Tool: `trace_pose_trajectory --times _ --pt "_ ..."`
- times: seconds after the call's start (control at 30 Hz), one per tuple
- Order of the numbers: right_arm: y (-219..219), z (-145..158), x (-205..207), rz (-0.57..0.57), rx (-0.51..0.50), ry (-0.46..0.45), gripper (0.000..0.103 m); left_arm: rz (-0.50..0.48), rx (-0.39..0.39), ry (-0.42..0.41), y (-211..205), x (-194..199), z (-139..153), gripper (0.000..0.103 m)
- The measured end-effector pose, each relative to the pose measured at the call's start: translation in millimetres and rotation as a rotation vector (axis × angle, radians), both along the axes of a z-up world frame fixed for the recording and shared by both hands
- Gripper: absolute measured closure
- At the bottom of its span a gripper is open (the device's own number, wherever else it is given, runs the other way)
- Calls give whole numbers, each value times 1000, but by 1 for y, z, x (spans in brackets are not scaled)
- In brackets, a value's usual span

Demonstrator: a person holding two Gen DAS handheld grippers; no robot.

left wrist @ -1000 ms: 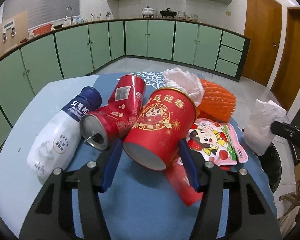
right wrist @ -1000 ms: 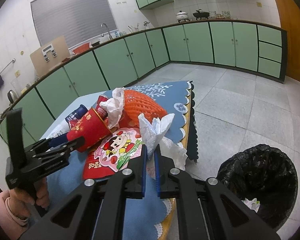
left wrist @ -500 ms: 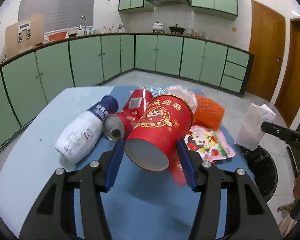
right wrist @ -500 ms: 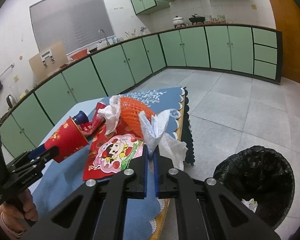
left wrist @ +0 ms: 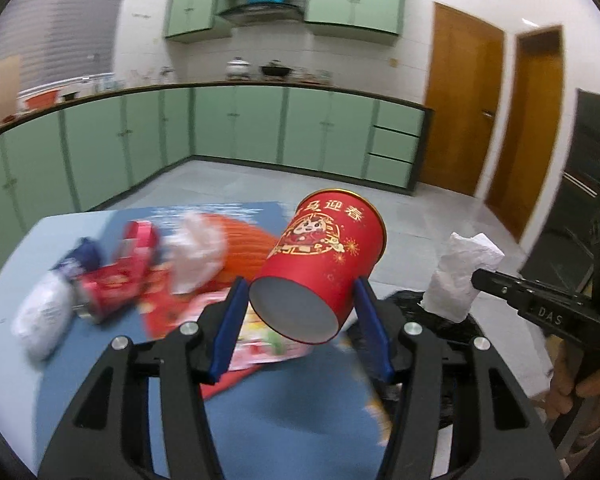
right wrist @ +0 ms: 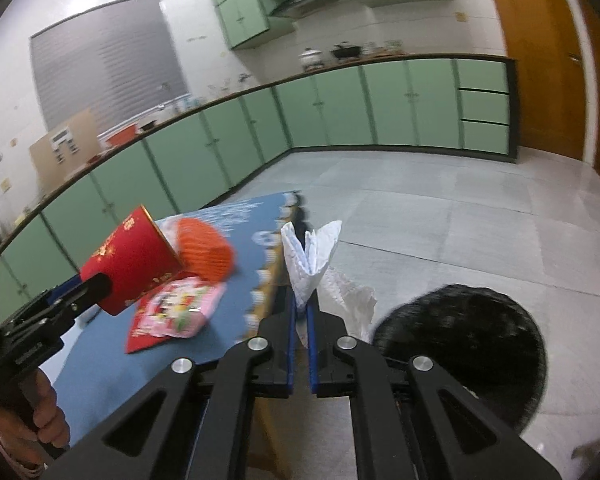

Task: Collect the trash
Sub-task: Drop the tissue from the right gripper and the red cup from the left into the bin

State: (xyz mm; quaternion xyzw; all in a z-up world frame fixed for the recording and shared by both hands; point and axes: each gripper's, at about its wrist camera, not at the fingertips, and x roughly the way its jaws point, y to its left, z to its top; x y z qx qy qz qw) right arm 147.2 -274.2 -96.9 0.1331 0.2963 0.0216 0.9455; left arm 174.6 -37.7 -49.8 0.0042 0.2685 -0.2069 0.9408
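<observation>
black tongs, blue pads, silver screws.

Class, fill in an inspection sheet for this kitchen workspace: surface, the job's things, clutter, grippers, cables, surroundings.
Surface: table under a blue cloth.
Job's things: red paper cup lifted, tilted; white tissue lifted; black-lined trash bin on the floor beside the table.
Clutter: white bottle, red can, orange foam net, pink snack packet, crumpled wrapper, all blurred.
Grippers: left gripper fingers clamp the cup; right gripper shut on the tissue.
Cables: nothing seen.
Surroundings: green cabinets, wooden doors, tiled floor.
</observation>
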Motion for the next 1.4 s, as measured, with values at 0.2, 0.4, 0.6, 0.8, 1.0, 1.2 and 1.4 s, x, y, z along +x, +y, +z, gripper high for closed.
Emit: trace_pose_trajectory --times 0.2,0.4,0.6,0.8,1.0,1.2,1.4 --pt "-69 -16 -18 -125 8 43 98 -116 3 50 -71 6 -20 50" --pt "-117 -38 -21 -188 14 92 98 -175 32 99 -133 17 -46 50" --pt "-142 -62 -13 -198 35 132 98 -195 74 154 -177 36 -76 50" --pt "-158 -82 -7 -216 58 165 85 -235 101 206 -196 57 -93 49" --pt "-172 -86 -20 -252 60 159 75 -244 88 225 -196 66 -97 41" --pt "-165 -68 -30 -271 54 126 63 -241 57 209 -176 57 -80 39" --pt "-134 -41 -32 -230 20 66 39 -170 52 129 -125 34 -43 30"
